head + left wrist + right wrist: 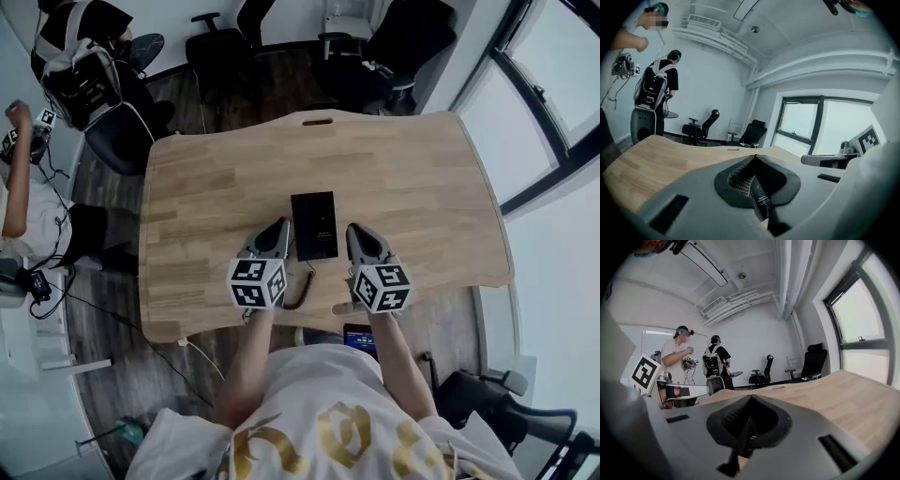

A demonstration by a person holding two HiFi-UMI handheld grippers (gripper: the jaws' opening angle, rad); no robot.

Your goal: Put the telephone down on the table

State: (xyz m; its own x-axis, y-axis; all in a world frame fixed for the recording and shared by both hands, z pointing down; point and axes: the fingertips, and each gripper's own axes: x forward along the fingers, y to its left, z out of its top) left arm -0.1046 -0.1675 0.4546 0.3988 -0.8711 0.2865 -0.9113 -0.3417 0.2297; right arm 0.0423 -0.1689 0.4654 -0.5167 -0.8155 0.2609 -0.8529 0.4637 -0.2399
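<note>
The cord (302,287) ends hidden under the left gripper (278,228); the telephone (314,225) has print too small to read.

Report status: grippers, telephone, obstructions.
Left gripper shut, empty. Right gripper shut, empty. Telephone flat on table between them. Cord trails off near edge; nothing blocking.

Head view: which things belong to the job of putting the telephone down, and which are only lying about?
Job: telephone, coiled cord, table, left tongs, right tongs.
Lying about: office chairs, bystander.
</note>
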